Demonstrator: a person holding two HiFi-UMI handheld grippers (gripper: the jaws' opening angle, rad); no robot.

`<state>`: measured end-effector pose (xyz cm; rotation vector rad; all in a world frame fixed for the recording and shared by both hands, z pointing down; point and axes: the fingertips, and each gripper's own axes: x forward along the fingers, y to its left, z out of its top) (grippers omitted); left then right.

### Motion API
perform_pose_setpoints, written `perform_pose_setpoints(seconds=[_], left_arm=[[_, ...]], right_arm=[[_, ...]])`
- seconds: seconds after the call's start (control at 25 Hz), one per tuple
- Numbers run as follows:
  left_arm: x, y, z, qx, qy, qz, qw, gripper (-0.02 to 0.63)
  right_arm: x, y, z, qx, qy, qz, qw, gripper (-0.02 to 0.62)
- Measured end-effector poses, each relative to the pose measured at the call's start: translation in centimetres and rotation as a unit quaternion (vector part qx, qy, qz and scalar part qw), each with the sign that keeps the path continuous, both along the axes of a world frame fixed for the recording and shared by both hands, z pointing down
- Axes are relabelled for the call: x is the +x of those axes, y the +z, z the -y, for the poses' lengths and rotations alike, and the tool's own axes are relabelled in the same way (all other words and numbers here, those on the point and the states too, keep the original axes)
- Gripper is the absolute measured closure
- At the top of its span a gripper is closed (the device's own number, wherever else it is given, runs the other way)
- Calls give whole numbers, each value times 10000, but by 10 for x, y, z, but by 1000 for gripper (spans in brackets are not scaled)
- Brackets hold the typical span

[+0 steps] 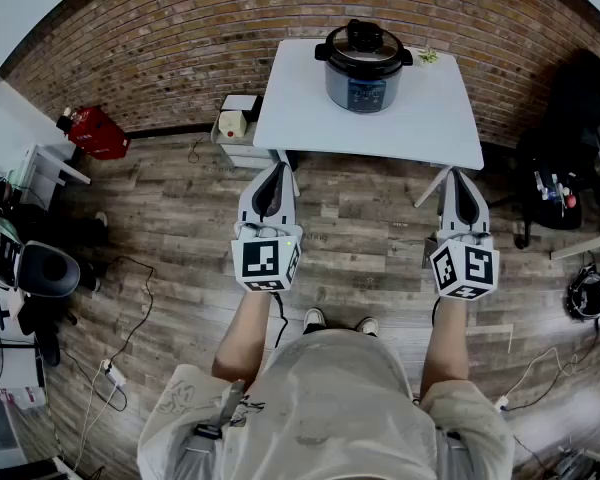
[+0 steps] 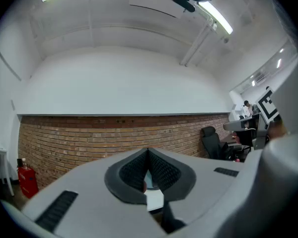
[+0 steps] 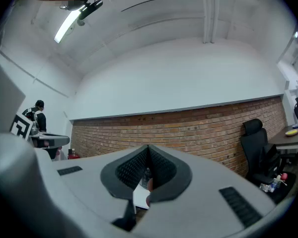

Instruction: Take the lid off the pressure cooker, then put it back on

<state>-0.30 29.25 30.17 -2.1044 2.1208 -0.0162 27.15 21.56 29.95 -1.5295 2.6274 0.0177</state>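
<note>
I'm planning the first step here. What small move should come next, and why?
Probably step toward the table: the pressure cooker, lid on, stands well beyond the left gripper and right gripper, both shut and empty.

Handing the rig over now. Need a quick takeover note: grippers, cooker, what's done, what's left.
Left gripper: shut, empty, held about level in front of the table's near edge.
Right gripper: shut, empty, likewise.
Pressure cooker: stands toward the far side of the white table, with its lid on.
Done: nothing that shows; neither gripper touches the cooker.
Left: likely everything. Step in, open the jaws, lift the lid off, set it back on.
</note>
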Motion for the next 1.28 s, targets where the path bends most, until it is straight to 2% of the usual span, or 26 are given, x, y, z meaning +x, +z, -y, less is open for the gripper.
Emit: perform_pose_setpoints(seconds=[0.2,0.44,0.56,0.84,0.88,0.92,1.0,1.04,1.08,1.28], left_arm=[[-2,3,1,-63,-9,10,10000,591],[-3,3,4,-42,-18,-28,10000,591],[0,9,5,-85,66,-81,9999,588],[0,18,5,-227,38,15,9997,586],[-1,20,5,-252,25,4,9997,560],[-4,21,6,-276,8,1,9996,502],[-10,24,6,-317,-13,14,9995,416],[-14,25,6,-330,-10,10,9995,396],[-18,27,6,-340,-4,-7,9994,377],[-43,34,5,-442,150,-99,9989,356]], right_arm=[[-11,3,0,3,-67,-207,9998,578],[-17,4,2,-29,-213,-195,9996,578],[-20,11,3,-153,-335,-183,9992,534],[-26,21,5,-217,-273,-348,9988,546],[-27,21,6,-219,-276,-314,9989,543],[-29,21,6,-223,-291,-276,9989,524],[-34,22,7,-231,-341,-229,9989,443],[-38,22,7,-223,-375,-225,9988,388],[-42,22,7,-210,-416,-230,9986,371],[-65,22,3,-185,-505,-336,9980,339]])
